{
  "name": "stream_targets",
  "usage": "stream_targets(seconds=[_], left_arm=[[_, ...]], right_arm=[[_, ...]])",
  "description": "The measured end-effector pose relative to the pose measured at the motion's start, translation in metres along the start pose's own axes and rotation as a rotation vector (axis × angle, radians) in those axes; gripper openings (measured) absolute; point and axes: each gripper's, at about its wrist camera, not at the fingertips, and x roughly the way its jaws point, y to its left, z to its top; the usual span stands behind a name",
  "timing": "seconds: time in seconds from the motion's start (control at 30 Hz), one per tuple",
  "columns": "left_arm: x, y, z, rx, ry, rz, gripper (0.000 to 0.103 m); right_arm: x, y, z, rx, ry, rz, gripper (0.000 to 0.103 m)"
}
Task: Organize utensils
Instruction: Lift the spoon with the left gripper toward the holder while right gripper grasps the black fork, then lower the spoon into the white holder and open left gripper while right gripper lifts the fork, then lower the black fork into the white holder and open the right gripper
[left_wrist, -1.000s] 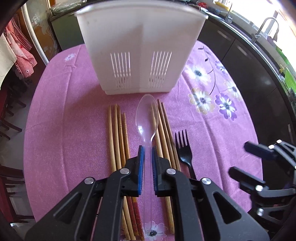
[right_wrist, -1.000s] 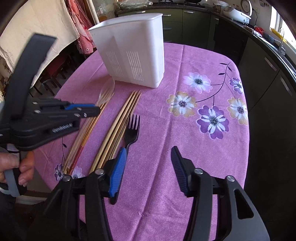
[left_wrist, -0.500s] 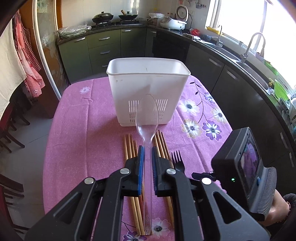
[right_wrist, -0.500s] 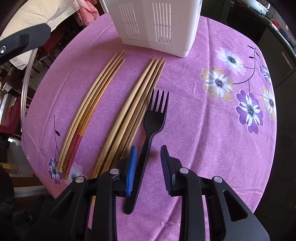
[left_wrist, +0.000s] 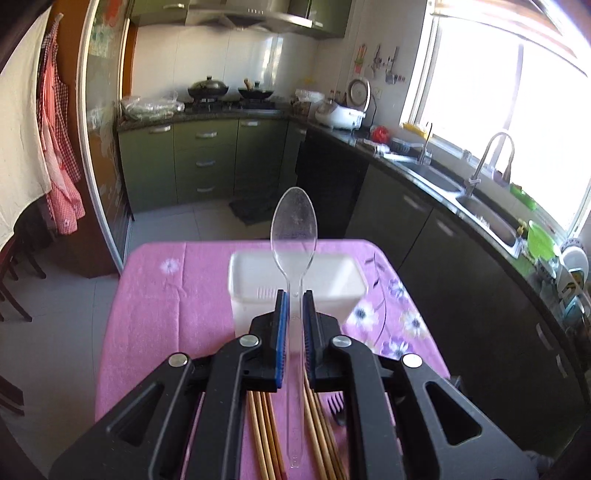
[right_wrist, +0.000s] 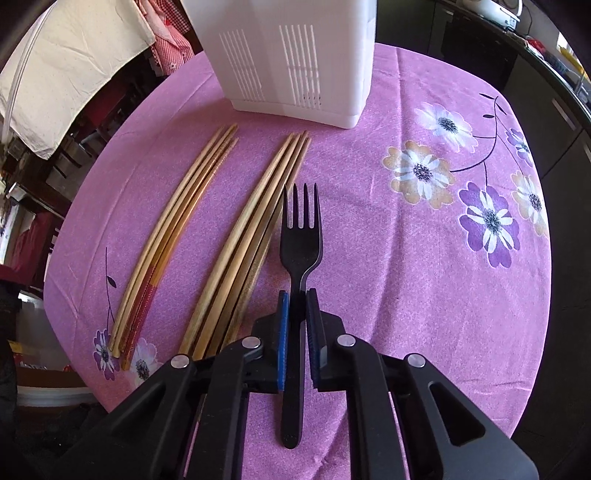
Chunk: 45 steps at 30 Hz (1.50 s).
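A pink flowered cloth covers the table in a kitchen with green cabinets, a stove and a sink under a bright window. The left gripper pinches a clear spoon, held in the air above the white bin. The right gripper has just closed its jaws on the black fork, which lies beside two bundles of chopsticks on the cloth.

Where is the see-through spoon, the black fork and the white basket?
clear plastic spoon (left_wrist: 294, 225), left wrist view, middle of its bowl.
black plastic fork (right_wrist: 301, 243), right wrist view, flat part below the tines.
white utensil basket (right_wrist: 284, 66), right wrist view, slotted front wall.
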Motion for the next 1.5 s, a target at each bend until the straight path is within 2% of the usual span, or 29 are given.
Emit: stream_targets(seconds=[0.17,0.27,0.33,0.47,0.57,0.87,0.97,1.1,1.27,1.37,1.5], left_arm=[[0.01,-0.003,0.047,0.005,-0.212,-0.007,0.008],[0.033,-0.001,0.062,-0.008,-0.28,0.001,0.008],[0.049,0.001,0.068,-0.015,-0.299,0.011,0.008],[0.085,0.003,0.065,0.009,-0.288,0.054,0.008],[0.101,0.006,0.054,0.01,-0.264,0.056,0.008],[0.121,0.009,0.013,0.082,-0.185,0.078,0.009],[0.123,0.012,0.008,0.091,-0.177,0.082,0.01],[0.124,0.015,0.004,0.09,-0.158,0.069,0.016],[0.107,0.019,0.001,0.094,-0.168,0.049,0.02],[0.095,0.021,-0.001,0.108,-0.173,0.042,0.023],[0.087,0.022,-0.001,0.118,-0.163,0.03,0.024]], right_arm=[[-0.015,-0.017,-0.007,0.044,-0.072,0.064,0.01],[-0.023,-0.027,-0.008,0.066,-0.108,0.1,0.01],[-0.029,-0.035,-0.008,0.082,-0.132,0.127,0.01],[-0.043,-0.046,-0.005,0.102,-0.18,0.174,0.01],[-0.057,-0.05,-0.003,0.105,-0.222,0.2,0.01],[-0.114,-0.048,0.036,0.081,-0.381,0.21,0.01],[-0.134,-0.048,0.053,0.08,-0.441,0.2,0.01],[-0.158,-0.045,0.077,0.077,-0.516,0.19,0.01],[-0.19,-0.04,0.112,0.093,-0.681,0.186,0.01],[-0.198,-0.034,0.137,0.104,-0.776,0.148,0.01],[-0.187,-0.028,0.175,0.124,-0.835,0.098,0.01]])
